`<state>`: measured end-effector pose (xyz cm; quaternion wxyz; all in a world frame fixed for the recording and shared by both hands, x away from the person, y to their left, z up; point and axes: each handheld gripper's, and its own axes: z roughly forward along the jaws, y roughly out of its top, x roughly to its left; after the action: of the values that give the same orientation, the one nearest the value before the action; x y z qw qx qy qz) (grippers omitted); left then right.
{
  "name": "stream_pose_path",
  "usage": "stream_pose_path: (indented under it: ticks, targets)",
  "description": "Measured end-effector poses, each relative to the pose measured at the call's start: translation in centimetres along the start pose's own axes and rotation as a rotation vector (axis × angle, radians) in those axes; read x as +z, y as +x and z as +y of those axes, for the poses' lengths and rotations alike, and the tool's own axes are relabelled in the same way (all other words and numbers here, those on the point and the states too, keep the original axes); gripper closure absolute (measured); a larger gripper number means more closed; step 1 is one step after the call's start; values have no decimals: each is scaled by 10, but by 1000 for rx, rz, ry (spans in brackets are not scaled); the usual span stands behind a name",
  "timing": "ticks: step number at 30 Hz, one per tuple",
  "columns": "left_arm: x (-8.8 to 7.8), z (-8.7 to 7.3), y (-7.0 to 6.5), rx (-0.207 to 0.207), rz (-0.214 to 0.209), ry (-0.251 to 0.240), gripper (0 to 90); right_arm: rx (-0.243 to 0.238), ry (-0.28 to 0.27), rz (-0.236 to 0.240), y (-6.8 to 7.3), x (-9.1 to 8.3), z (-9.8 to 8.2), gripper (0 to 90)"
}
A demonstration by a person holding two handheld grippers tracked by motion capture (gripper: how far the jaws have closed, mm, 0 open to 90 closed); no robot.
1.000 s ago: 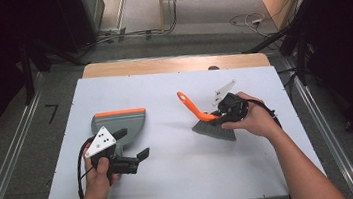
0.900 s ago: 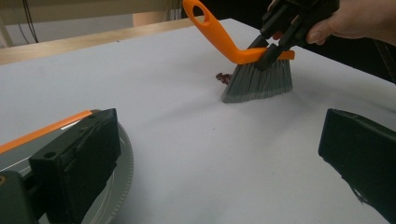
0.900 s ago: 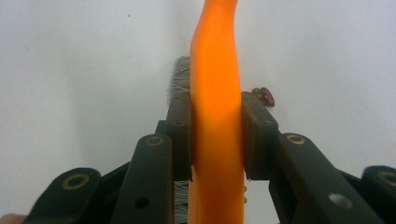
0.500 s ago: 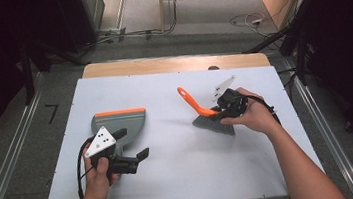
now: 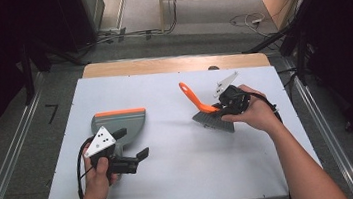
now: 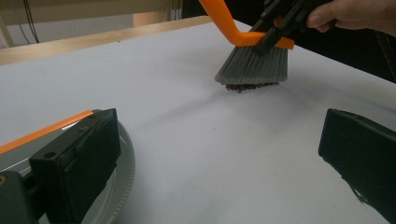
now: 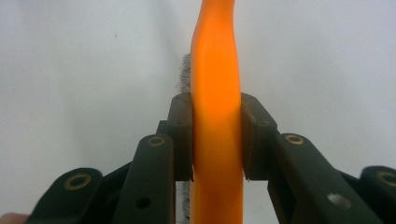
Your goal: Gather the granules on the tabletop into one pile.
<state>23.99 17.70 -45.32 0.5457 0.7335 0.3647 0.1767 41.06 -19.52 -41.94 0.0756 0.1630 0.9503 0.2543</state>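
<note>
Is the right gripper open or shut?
Shut on the brush: the right gripper has both jaws pressed against the orange handle.

Left hand-held gripper (image 5: 130,144): jaws spread wide, nothing between them, held low over the surface near the front-left, pointing right. Left hand (image 5: 98,173) wraps its grip, forearm entering from the bottom edge. Right hand-held gripper (image 5: 221,105): jaws clamped on the brush (image 5: 206,112) handle, pointing left. Right hand (image 5: 254,113) grips it, forearm angled in from bottom right.
</note>
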Motion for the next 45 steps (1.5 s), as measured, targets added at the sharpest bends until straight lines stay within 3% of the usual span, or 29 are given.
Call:
stream_pose_path:
  ticks: [4, 9, 15, 19, 25, 34, 40, 45]
  targets:
    - [0, 0, 0, 0, -1, 0, 0, 24, -26, -7, 2, -9, 1, 683]
    - [0, 0, 0, -1, -2, 0, 0, 35, -21, 15, 7, -14, 2, 682]
    - [0, 0, -1, 1, 0, 1, 0, 40, 26, 68, 13, 2, 4, 682]
    - [-1, 1, -1, 1, 0, -3, 0, 71, 72, 64, 7, 14, 2, 682]
    - [-2, 0, 0, -3, 1, -4, 0, 118, 65, 34, -2, 14, 0, 682]
    - [-1, 1, 0, -2, 2, -4, 0, 164, -17, 13, 0, -5, -1, 682]
    - [-3, 1, 1, -3, 7, -9, 0, 245, -108, 3, 7, -24, -12, 682]
    - [-4, 1, 2, -4, 11, -9, 0, 326, -197, -20, 16, -39, -34, 683]
